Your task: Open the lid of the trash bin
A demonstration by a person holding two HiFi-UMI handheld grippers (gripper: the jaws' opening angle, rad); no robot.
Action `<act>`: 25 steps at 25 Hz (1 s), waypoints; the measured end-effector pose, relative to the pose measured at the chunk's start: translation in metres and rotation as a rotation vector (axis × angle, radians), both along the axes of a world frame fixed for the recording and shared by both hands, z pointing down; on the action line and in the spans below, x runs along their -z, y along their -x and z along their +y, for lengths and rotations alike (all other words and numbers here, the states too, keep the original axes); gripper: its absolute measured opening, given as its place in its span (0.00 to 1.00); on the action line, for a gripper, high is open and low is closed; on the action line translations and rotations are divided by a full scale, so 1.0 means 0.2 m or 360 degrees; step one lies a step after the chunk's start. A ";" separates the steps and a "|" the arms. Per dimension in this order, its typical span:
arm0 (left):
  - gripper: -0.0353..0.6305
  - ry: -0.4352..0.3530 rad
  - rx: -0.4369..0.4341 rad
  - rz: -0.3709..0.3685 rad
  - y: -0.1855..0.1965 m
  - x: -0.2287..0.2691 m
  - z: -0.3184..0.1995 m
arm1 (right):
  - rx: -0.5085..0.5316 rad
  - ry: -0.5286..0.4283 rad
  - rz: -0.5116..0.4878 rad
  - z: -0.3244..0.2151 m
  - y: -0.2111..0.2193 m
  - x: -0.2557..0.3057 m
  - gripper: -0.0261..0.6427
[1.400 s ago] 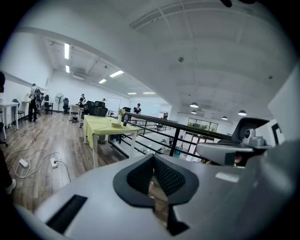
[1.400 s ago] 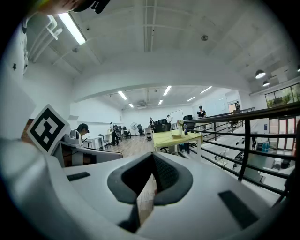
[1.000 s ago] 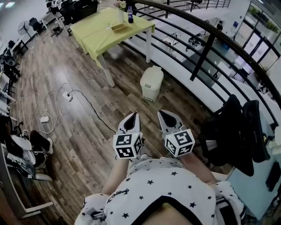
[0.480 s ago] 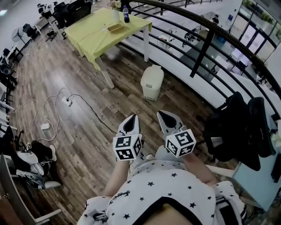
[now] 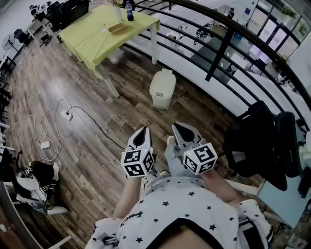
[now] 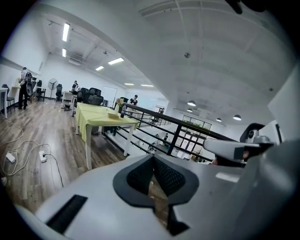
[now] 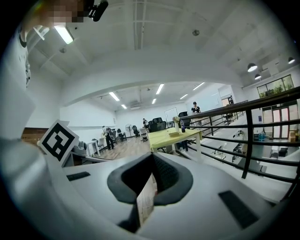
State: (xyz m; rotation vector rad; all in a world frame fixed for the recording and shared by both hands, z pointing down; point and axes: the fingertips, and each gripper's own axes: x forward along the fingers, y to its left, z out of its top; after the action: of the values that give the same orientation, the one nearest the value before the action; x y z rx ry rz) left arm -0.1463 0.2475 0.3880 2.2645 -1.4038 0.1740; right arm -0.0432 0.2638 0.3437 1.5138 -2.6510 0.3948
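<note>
Trash bin (image 5: 162,90) on floor (image 5: 87,92) by railing (image 5: 219,46), lid (image 5: 164,78) down, well apart from both tools. Left tool (image 5: 142,133), right tool (image 5: 182,130): jaws together, empty. Risk: light bin probably slides or tips if lid pushed sideways.

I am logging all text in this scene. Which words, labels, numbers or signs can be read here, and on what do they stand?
No text can be read.
Marker cubes: black square patterns, no letters.
Bottle on the yellow table: label too small to read.
Trash bin: no label shows.
</note>
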 end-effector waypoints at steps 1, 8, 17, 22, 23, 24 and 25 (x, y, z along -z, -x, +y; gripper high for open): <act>0.07 -0.0002 0.0001 -0.0004 0.00 0.00 -0.05 | 0.0000 0.0001 0.0002 -0.05 -0.01 0.00 0.03; 0.07 0.0017 0.0017 0.0026 -0.04 -0.01 -0.42 | 0.0018 -0.0021 0.0056 -0.45 -0.07 0.02 0.03; 0.07 0.0059 0.0074 0.0019 -0.14 0.02 -0.90 | 0.0056 -0.0031 0.0097 -0.95 -0.21 0.07 0.03; 0.07 0.0081 0.0111 0.0032 -0.21 0.00 -1.11 | 0.0077 -0.0018 0.0112 -1.19 -0.29 0.03 0.03; 0.07 0.0088 0.0116 0.0039 -0.23 -0.01 -1.14 | 0.0079 -0.0016 0.0111 -1.23 -0.31 0.02 0.03; 0.07 0.0097 0.0123 0.0041 -0.24 -0.02 -1.17 | 0.0083 -0.0015 0.0109 -1.27 -0.33 0.01 0.03; 0.07 0.0107 0.0131 0.0042 -0.25 -0.03 -1.20 | 0.0088 -0.0013 0.0108 -1.31 -0.34 0.00 0.03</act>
State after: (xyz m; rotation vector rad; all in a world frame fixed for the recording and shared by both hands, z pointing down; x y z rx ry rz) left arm -0.0962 0.0070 0.3949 2.1427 -1.4531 0.1620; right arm 0.0246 0.0023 0.3437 1.4254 -2.6388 0.3230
